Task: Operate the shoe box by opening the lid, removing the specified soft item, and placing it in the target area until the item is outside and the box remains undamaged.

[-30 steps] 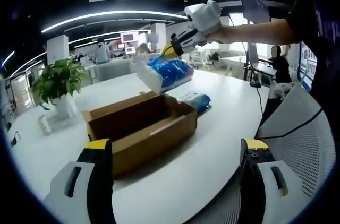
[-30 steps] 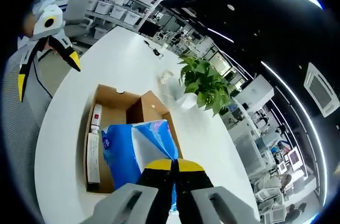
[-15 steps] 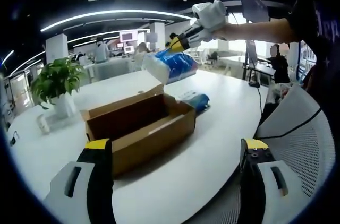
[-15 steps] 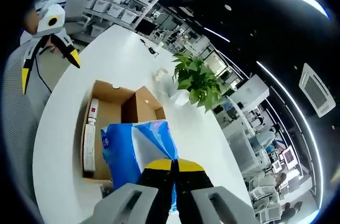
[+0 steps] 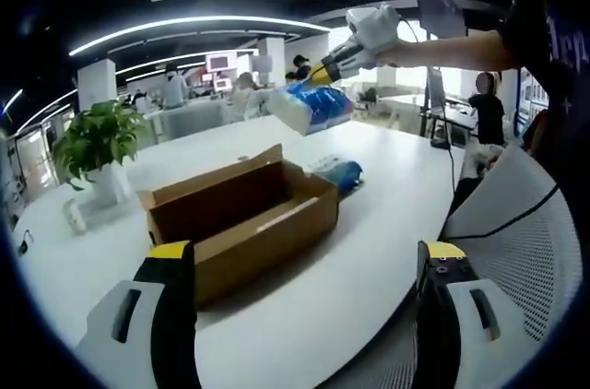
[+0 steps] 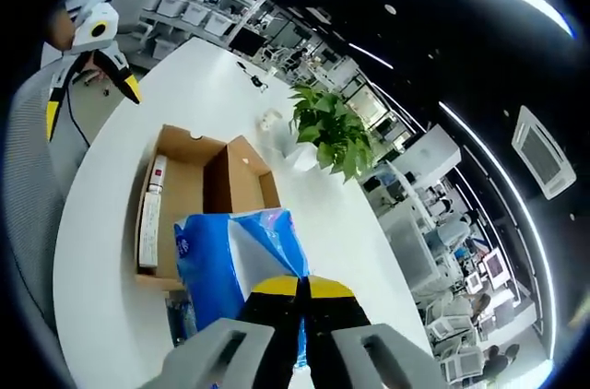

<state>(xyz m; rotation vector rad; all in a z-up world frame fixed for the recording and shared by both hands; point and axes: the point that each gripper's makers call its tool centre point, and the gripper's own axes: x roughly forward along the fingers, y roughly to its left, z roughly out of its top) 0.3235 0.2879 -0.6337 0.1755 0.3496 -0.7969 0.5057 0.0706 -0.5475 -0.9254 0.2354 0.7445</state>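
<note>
An open brown shoe box [image 5: 241, 218] lies on the white table [image 5: 369, 251], lid flap up at the back. My left gripper [image 5: 306, 255] is open, its yellow-tipped jaws wide apart in front of the box and holding nothing. High over the far side of the table, my right gripper [image 5: 320, 75] is shut on a blue-and-white soft pack [image 5: 309, 105]. In the right gripper view the jaws [image 6: 300, 286] pinch that pack [image 6: 238, 265] well above the box [image 6: 184, 200], where a long white item [image 6: 147, 223] lies along one wall. The left gripper [image 6: 88, 48] shows far off.
A second blue pack [image 5: 339, 173] lies on the table beyond the box. A potted plant [image 5: 92, 145] and a small white object [image 5: 77, 214] stand at the left. A white mesh chair [image 5: 516, 223] sits by the table's right edge. People stand in the background.
The right gripper has carried the soft pack higher and to the right, away from over the box. The left gripper has kept still and open.
</note>
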